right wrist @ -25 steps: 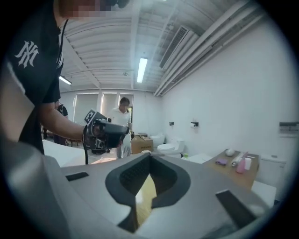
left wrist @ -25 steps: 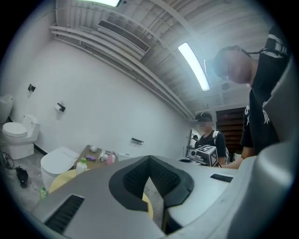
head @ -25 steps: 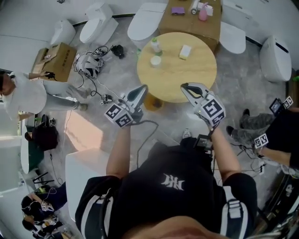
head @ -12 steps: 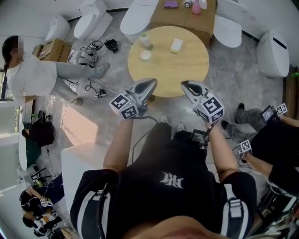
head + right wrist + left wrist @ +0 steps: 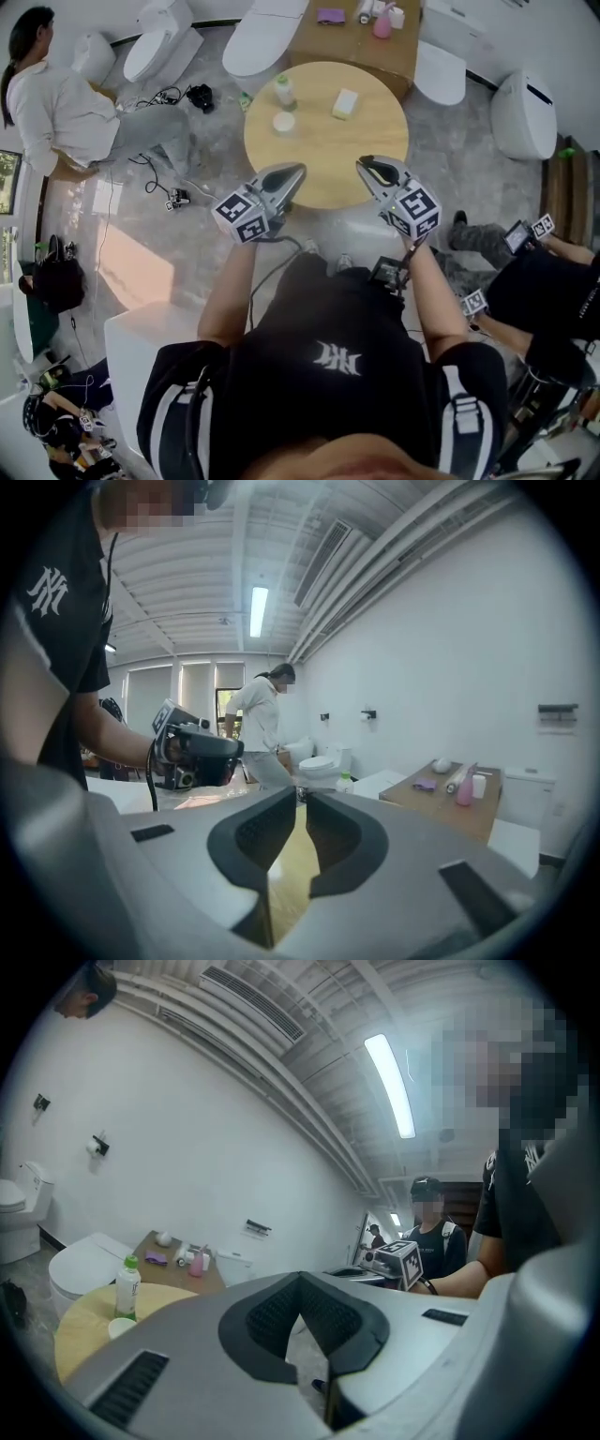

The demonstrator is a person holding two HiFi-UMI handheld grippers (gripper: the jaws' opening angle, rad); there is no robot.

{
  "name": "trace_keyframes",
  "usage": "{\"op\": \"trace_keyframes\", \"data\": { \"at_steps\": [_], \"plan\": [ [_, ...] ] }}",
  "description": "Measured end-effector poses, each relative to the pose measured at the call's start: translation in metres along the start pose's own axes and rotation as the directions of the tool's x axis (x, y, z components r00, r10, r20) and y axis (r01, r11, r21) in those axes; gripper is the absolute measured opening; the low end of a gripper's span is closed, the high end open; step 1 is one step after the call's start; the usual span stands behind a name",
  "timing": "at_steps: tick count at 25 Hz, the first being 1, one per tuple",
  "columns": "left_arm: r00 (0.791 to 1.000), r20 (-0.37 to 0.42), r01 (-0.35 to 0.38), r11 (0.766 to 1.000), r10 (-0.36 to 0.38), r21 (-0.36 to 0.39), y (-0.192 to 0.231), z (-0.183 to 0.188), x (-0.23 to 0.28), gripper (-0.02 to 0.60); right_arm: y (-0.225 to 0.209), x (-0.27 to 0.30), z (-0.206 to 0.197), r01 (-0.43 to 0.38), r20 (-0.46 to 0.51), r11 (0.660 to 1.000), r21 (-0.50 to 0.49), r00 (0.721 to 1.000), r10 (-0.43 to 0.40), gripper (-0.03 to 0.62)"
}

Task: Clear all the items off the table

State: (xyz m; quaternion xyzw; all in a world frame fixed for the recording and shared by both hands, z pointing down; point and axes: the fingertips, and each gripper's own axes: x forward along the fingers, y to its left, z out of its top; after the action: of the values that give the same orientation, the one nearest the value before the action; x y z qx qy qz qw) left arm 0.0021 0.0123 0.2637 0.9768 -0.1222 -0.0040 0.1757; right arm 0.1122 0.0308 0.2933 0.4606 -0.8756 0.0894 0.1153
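A round wooden table (image 5: 375, 141) carries a green-capped bottle (image 5: 284, 91), a small white cup (image 5: 283, 122) and a pale yellow block (image 5: 345, 103). My left gripper (image 5: 298, 170) hangs at the table's near edge, level, shut and empty (image 5: 300, 1276); past it I see the bottle (image 5: 127, 1288) and cup (image 5: 120, 1327). My right gripper (image 5: 364, 164) is also over the near edge. Its jaws have just been opening, leaving a narrow slit (image 5: 302, 793) with nothing between them. The bottle (image 5: 345, 781) shows beyond its tips.
A wooden cabinet (image 5: 352, 42) behind the table holds a purple item and a pink bottle. Toilets (image 5: 155, 47) ring the area. A person in white (image 5: 56, 103) stands at the left, cables (image 5: 164, 178) lie on the floor, and seated people (image 5: 544, 281) are at the right.
The table has come closer and both grippers now reach its near edge. The person in white has moved to the upper left.
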Motion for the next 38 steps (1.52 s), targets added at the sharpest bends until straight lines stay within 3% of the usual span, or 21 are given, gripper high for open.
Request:
{"op": "trace_keyframes", "data": {
  "at_steps": [1, 2, 3, 7, 9, 13, 14, 16, 20, 21, 24, 28, 32, 36, 37, 38],
  "plan": [
    [1.000, 0.000, 0.003, 1.000, -0.003, 0.002, 0.005, 0.003, -0.001, 0.012, -0.005, 0.005, 0.002, 0.009, -0.004, 1.000, 0.000, 1.000, -0.009, 0.038],
    [1.000, 0.004, 0.005, 1.000, -0.005, 0.002, 0.011, 0.005, -0.002, 0.012, -0.010, 0.009, 0.003, 0.017, -0.010, 1.000, -0.001, 1.000, -0.017, 0.098],
    [1.000, 0.008, 0.008, 1.000, -0.008, -0.001, 0.017, 0.008, -0.002, 0.012, -0.015, 0.013, 0.005, 0.025, -0.017, 1.000, -0.003, 1.000, -0.025, 0.118],
    [1.000, 0.009, 0.027, 1.000, -0.027, -0.011, 0.039, 0.006, -0.006, 0.012, -0.031, 0.030, 0.007, 0.057, -0.045, 0.998, -0.014, 0.997, -0.057, 0.118],
    [0.999, 0.008, 0.037, 0.999, -0.037, -0.016, 0.048, 0.003, -0.006, 0.012, -0.038, 0.037, 0.008, 0.066, -0.056, 0.998, -0.019, 0.996, -0.067, 0.173],
    [0.999, 0.009, 0.045, 0.998, -0.045, -0.038, 0.058, -0.002, 0.000, 0.012, -0.052, 0.048, 0.005, 0.069, -0.082, 0.997, -0.022, 0.994, -0.071, 0.175],
    [0.999, 0.008, 0.044, 0.998, -0.043, -0.042, 0.060, -0.002, 0.003, 0.012, -0.058, 0.050, 0.004, 0.068, -0.088, 0.997, -0.018, 0.994, -0.070, 0.238],
    [0.999, 0.002, 0.038, 0.998, -0.038, -0.045, 0.063, -0.002, 0.010, 0.012, -0.073, 0.056, 0.000, 0.063, -0.094, 0.998, -0.012, 0.994, -0.064, 0.264],
    [1.000, -0.011, 0.009, 0.998, -0.009, -0.057, 0.068, -0.005, 0.027, 0.012, -0.103, 0.072, -0.014, -0.007, -0.119, 1.000, -0.024, 0.993, 0.004, 0.276],
    [1.000, -0.015, 0.001, 0.998, -0.002, -0.059, 0.069, -0.005, 0.032, 0.012, -0.111, 0.077, -0.017, -0.038, -0.131, 0.999, -0.036, 0.991, 0.033, 0.310],
    [0.999, -0.027, -0.032, 0.997, 0.030, -0.066, 0.076, -0.010, 0.053, 0.012, -0.135, 0.091, -0.033, -0.172, -0.174, 0.983, -0.069, 0.972, 0.158, 0.310],
    [0.996, -0.029, -0.092, 0.990, 0.089, -0.111, 0.086, -0.024, 0.081, 0.012, -0.159, 0.112, -0.065, -0.375, -0.237, 0.919, -0.122, 0.910, 0.340, 0.331],
    [0.989, -0.053, -0.143, 0.979, 0.137, -0.146, 0.096, -0.040, 0.104, 0.012, -0.173, 0.134, -0.084, -0.540, -0.309, 0.822, -0.180, 0.825, 0.474, 0.351],
    [0.988, -0.042, -0.153, 0.971, 0.148, -0.186, 0.107, -0.049, 0.126, 0.012, -0.181, 0.155, -0.106, -0.703, -0.383, 0.678, -0.214, 0.699, 0.603, 0.353],
    [0.988, -0.055, -0.155, 0.971, 0.148, -0.182, 0.110, -0.053, 0.130, 0.012, -0.183, 0.159, -0.114, -0.741, -0.417, 0.631, -0.230, 0.661, 0.624, 0.382],
    [0.986, -0.074, -0.163, 0.971, 0.152, -0.176, 0.113, -0.059, 0.133, 0.012, -0.184, 0.164, -0.124, -0.773, -0.454, 0.585, -0.244, 0.624, 0.636, 0.470]
  ]
}}
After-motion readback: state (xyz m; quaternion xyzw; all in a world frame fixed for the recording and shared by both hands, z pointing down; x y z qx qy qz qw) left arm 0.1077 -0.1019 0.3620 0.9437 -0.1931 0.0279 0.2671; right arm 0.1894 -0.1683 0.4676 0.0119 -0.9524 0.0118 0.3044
